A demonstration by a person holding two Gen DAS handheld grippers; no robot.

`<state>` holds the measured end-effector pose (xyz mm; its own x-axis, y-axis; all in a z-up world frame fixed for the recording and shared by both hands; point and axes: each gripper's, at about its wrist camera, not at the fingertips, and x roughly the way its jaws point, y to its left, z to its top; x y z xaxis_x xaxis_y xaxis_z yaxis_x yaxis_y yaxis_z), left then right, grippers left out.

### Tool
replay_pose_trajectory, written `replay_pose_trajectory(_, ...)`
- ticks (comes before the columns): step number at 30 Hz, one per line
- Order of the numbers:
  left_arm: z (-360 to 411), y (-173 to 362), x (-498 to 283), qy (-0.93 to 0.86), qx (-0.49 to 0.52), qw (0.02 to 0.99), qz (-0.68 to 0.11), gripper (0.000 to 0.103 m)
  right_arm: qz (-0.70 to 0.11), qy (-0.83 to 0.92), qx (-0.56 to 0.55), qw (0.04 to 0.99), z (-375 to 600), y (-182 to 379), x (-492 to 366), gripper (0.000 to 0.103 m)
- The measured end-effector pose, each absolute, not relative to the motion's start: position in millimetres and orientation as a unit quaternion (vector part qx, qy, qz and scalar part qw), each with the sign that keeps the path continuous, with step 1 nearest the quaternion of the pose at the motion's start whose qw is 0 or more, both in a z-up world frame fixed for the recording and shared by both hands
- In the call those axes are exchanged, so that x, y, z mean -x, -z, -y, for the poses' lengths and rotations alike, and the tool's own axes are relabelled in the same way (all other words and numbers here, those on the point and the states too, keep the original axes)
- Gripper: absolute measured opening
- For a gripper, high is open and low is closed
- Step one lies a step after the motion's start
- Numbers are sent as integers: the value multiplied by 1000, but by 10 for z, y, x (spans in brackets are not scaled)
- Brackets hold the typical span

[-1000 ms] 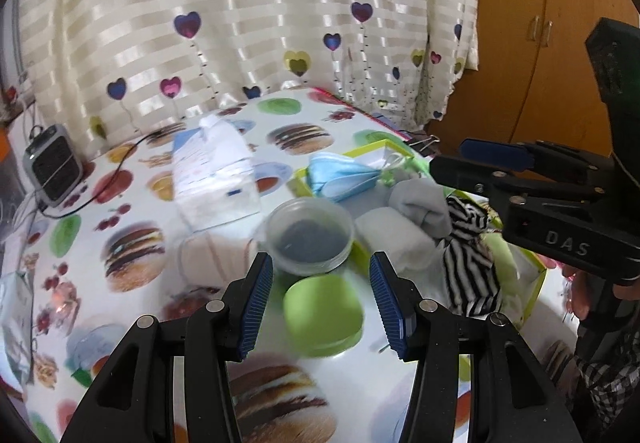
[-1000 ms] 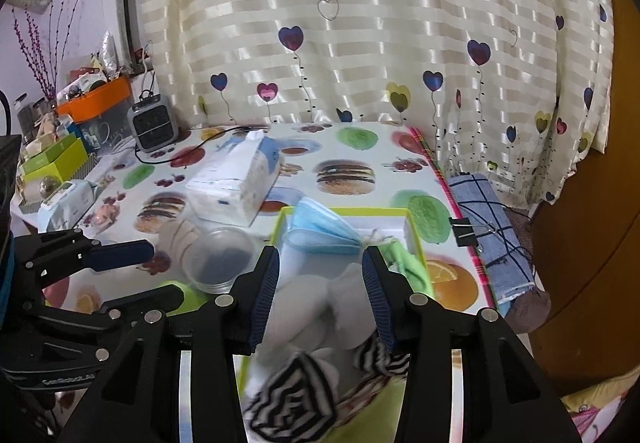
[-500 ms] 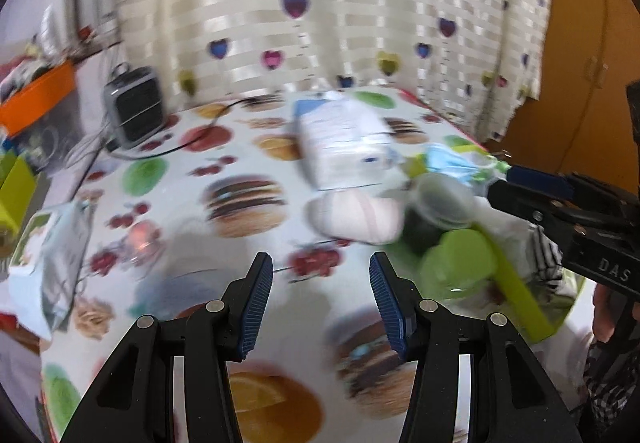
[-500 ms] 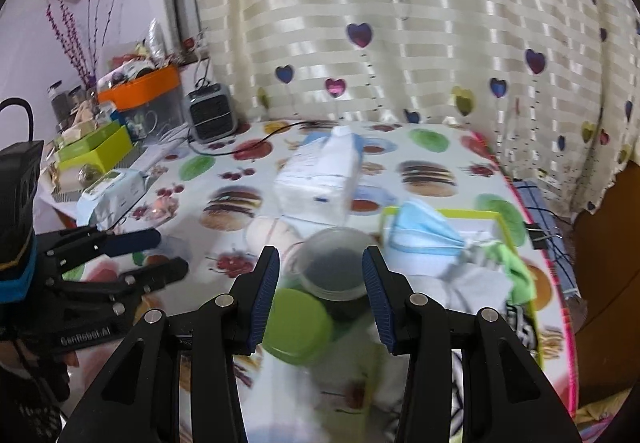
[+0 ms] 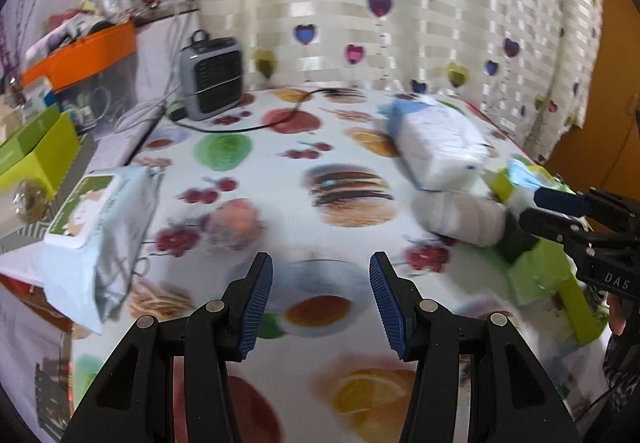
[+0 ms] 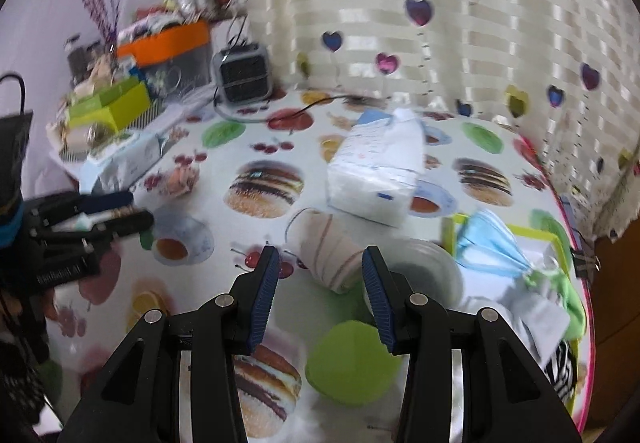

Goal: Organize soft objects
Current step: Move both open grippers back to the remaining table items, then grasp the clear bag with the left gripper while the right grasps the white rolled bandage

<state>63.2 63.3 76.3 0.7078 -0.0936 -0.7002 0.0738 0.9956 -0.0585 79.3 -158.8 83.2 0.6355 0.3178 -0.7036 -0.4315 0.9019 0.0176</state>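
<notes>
While both grippers are hovering over the food-print tablecloth [image 5: 280,171], the left gripper [image 5: 321,297] is standing spread with nothing between its blue pads — and the right gripper [image 6: 318,295] is likewise parted and empty. A rolled pale sock [image 6: 330,255] is lying just beyond it, beside the clear tub [image 6: 424,275], while the blue face mask [image 6: 490,243] is sitting in the green tray [image 6: 536,231].
</notes>
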Motion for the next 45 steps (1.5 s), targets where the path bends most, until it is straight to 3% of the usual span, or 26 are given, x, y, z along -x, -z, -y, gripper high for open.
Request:
replay_pose_trajectory(14,-1154,-563,-951,9,27,911,-412,52,-426,-210,210,855,1112,-475,-1241,45)
replay_pose_trajectory(22,-1199,-487,-1138,-9,4,906,-423,55,-413,-182,275,849,984,-360,-1290,50)
replay_pose_trajectory(43,-1140,-279,-1529,-13,12,888,-459,55,-432,-149,310,833,906,-302,-1409,47)
replay_pose_trajectory(45,-1146,-267,-1532,-16,16,889,-458,49,-431,-149,309,835,912,-304,-1404,46)
